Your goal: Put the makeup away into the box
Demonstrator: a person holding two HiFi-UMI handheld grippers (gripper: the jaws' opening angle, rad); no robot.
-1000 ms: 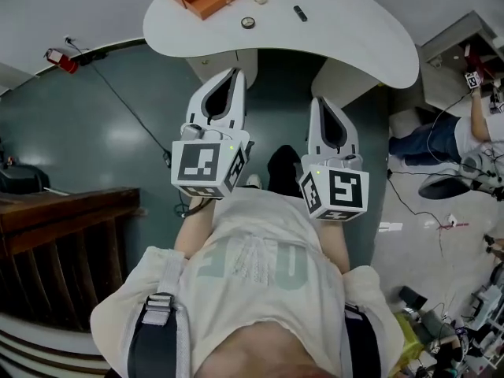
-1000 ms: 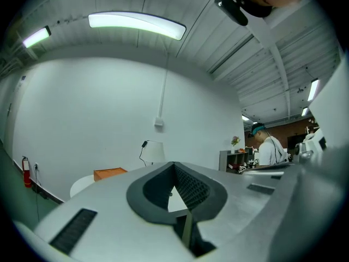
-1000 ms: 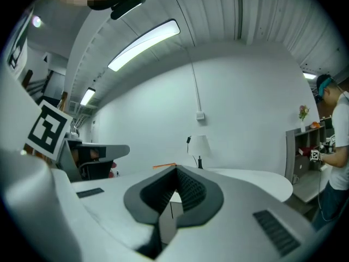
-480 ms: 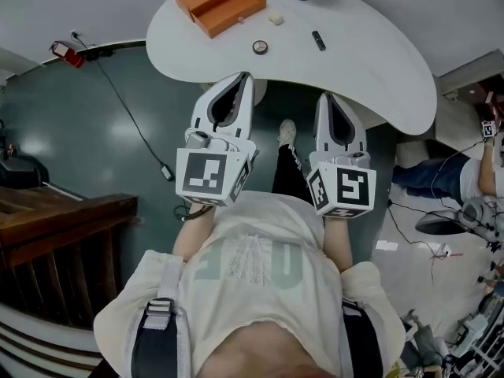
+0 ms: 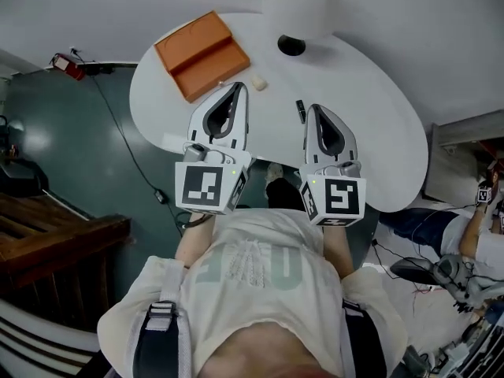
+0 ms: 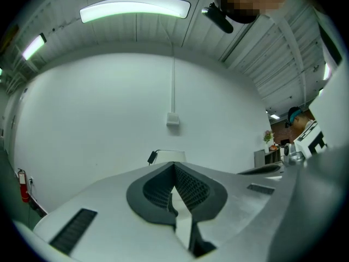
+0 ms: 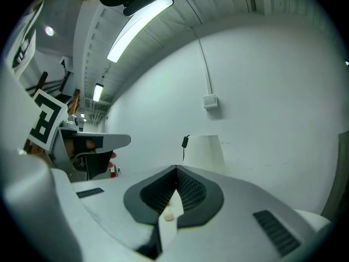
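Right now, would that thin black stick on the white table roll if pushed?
The black stick looks slim and tube-like, so it probably rolls sideways. Being small, it's likely light and skids easily on the smooth table.

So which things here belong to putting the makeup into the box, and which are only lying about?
For the job: orange box, small cream item, slim black stick, left gripper, right gripper (both shut, empty).
Lying about: table lamp, red fire extinguisher, dark wooden furniture.
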